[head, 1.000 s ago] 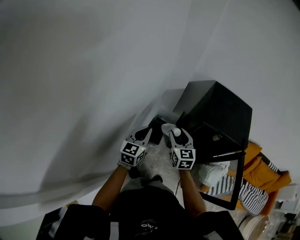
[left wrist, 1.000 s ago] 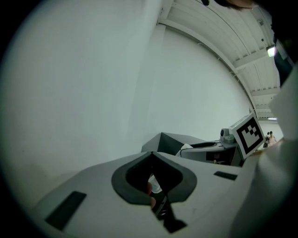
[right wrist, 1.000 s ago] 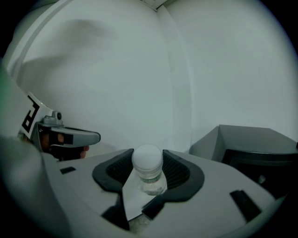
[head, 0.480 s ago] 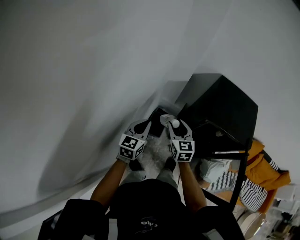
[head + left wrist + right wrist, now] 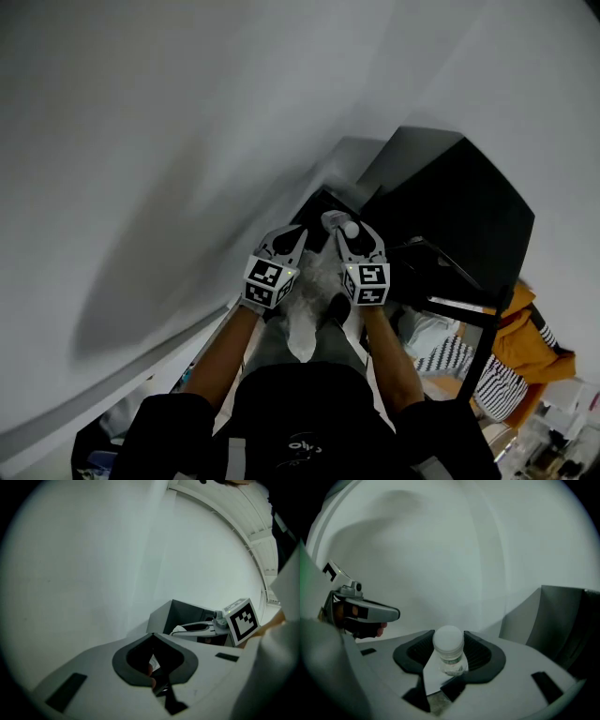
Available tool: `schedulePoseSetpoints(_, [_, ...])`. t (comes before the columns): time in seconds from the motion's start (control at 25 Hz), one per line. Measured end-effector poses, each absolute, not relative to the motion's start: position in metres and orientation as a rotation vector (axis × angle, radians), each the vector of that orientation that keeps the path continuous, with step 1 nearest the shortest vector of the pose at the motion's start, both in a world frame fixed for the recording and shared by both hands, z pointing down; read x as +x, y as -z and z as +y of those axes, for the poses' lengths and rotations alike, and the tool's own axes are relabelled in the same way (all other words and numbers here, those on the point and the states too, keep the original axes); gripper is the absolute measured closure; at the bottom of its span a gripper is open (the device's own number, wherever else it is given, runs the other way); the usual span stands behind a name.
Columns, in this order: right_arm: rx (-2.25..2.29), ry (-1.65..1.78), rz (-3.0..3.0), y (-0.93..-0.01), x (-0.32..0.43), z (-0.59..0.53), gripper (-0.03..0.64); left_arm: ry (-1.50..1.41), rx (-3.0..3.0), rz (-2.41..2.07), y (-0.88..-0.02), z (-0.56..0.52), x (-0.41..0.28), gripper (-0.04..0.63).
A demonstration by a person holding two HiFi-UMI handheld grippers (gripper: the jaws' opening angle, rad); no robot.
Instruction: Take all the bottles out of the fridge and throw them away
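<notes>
My right gripper [image 5: 352, 228] is shut on a small clear bottle [image 5: 449, 654] with a round white cap [image 5: 350, 229]; the cap stands just above the dark pads. My left gripper [image 5: 286, 240] hangs beside it on the left, its tips meeting and nothing clearly held in the hollow between its pads [image 5: 152, 637]. Each gripper shows in the other's view: the right gripper [image 5: 197, 627], the left gripper [image 5: 389, 613]. Both point toward an open grey bin [image 5: 187, 616] standing against the white wall. The black fridge [image 5: 450, 202] stands to the right, its door [image 5: 464, 314] open.
White walls fill the left and top. The bin [image 5: 555, 616] sits in the corner between wall and fridge. Orange and striped cloth [image 5: 525, 347] lies behind the fridge door. The person's legs and feet [image 5: 333, 309] are below the grippers.
Both grippers have sunk and moved forward toward the bin, the right one still holding the bottle. The person has stepped closer to the corner.
</notes>
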State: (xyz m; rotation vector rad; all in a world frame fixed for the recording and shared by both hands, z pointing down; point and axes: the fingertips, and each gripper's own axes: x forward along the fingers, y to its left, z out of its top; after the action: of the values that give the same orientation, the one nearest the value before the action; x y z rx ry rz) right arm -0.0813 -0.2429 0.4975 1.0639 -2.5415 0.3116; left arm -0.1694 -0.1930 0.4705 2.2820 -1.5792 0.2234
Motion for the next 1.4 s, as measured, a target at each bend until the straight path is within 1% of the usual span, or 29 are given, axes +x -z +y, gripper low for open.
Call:
schedulePoseSetpoints(0.32, [1.038,-0.338,-2.524,-0.578,-0.092,-0.258,0.417,-0.288,2.258,-1.543,-0.544,-0.204,-0.176,0.595])
schedulePoseSetpoints(0.72, [1.025,-0.385,-2.500,-0.695,-0.099,-0.270,0.417,-0.289,2.197,-1.520,-0.649,-0.220,-0.181,0.595])
schedulePoseSetpoints(1.0, [1.025,-0.438,-2.480,-0.764,-0.094,-0.264,0.417,-0.305,2.151,-1.509,-0.713,-0.211,-0.179,0.595])
schedulePoseSetpoints(1.4, [1.009,-0.478,-2.426,-0.833,-0.079,-0.246,0.417,-0.295,2.079,-1.514,-0.768,-0.183,-0.175,0.595])
